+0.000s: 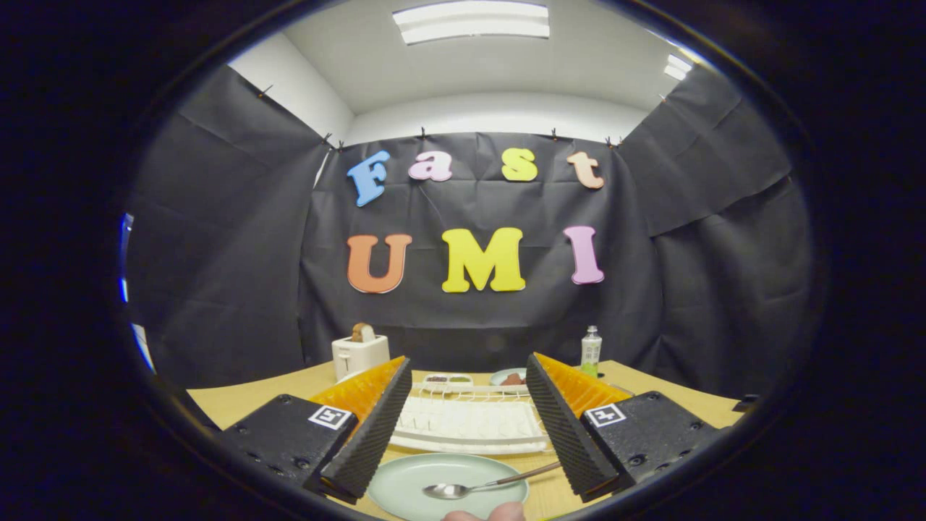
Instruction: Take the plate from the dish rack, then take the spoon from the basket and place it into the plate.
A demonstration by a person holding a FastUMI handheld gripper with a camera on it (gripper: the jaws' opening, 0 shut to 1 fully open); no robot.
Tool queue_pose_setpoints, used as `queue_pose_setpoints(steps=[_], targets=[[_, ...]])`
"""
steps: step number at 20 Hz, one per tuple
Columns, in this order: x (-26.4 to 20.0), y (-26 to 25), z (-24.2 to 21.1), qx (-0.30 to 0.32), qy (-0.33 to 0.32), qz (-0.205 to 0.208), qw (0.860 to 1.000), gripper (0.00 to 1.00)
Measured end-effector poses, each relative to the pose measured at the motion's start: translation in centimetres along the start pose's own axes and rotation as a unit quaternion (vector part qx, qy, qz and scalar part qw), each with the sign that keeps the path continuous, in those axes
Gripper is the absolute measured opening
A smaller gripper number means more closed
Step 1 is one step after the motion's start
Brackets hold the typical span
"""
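Note:
A pale green plate (434,477) lies on the wooden table (239,405), close below and between my fingers. A metal spoon (463,489) rests in the plate, its bowl on the plate and its thin handle slanting over the rim toward the right finger. My gripper (470,412) is open, raised above the plate, with nothing between its fingers. Just beyond the plate sits the white dish rack (470,427).
A white toaster (359,354) with a slice of bread stands at the back left. Behind the rack are a small divided dish (448,379), a bowl of food (508,378) and a bottle (591,349). A fingertip (488,514) shows below the plate.

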State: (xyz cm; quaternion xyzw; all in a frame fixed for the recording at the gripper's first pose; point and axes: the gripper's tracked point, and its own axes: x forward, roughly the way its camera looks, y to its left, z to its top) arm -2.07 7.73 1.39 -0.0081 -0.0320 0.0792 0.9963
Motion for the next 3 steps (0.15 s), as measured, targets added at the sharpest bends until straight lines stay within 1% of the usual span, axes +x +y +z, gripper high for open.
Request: queue_pose_setpoints(steps=[3], targets=[[0.12, -0.43, -0.39, 0.017, 0.004, -0.002, 1.0, 1.0]])
